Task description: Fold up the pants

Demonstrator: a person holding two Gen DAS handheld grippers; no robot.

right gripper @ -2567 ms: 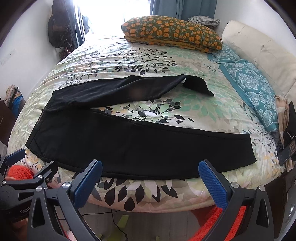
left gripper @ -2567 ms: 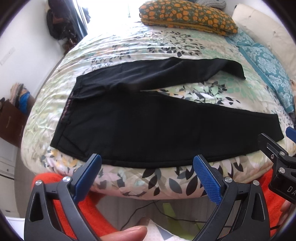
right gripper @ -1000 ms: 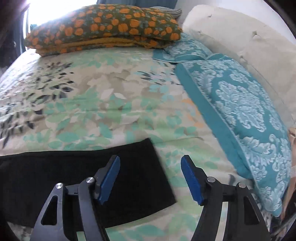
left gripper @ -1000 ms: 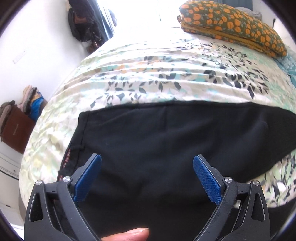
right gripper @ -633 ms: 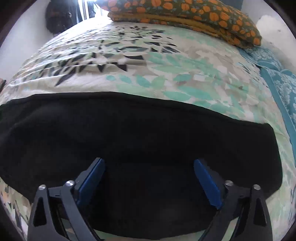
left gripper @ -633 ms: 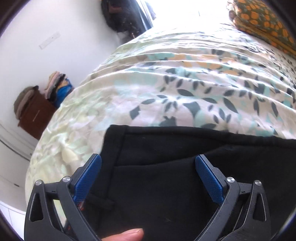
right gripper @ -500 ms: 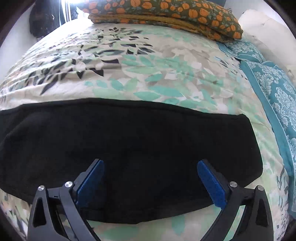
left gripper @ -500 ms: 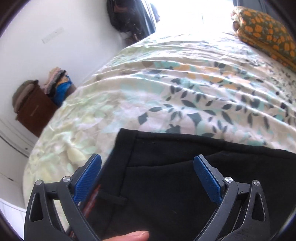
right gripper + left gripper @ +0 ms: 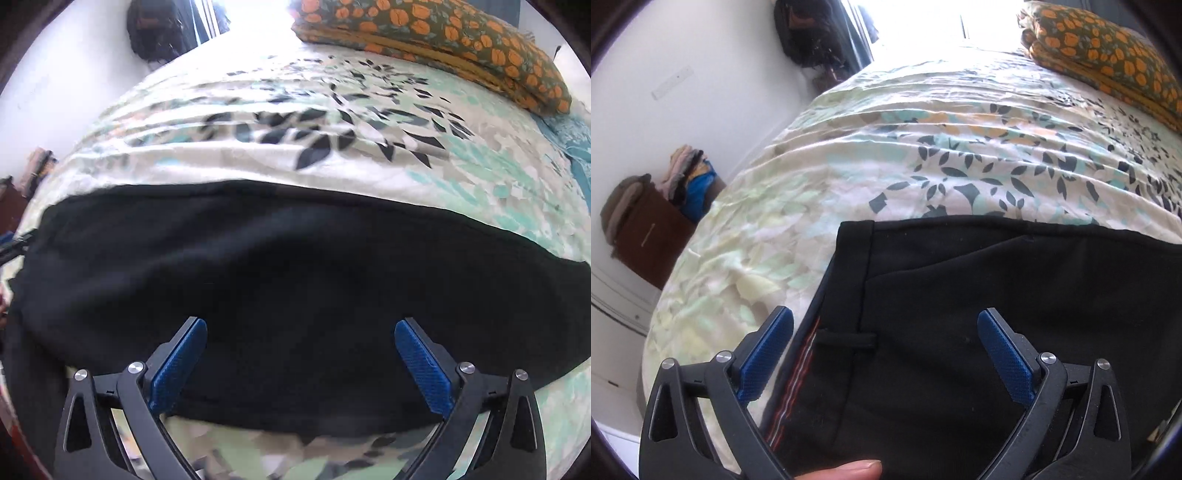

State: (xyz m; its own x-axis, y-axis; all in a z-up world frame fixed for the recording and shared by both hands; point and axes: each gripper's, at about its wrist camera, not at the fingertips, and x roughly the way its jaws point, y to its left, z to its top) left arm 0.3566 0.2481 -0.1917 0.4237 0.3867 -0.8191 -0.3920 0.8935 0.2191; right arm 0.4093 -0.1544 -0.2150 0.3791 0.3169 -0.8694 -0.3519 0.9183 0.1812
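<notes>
Pants (image 9: 1015,295): smooth, matte black fabric

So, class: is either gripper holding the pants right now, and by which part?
Nothing is held. Both the left gripper and right gripper hang open above the black pants.

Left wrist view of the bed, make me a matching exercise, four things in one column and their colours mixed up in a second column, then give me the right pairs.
Things:
1. pants
2. pillow
3. pads of the left tongs
4. box by the wall

Colours:
A. blue
B. brown
C. black
D. dark with orange spots

Pairs: 1-C, 2-D, 3-A, 4-B
</notes>
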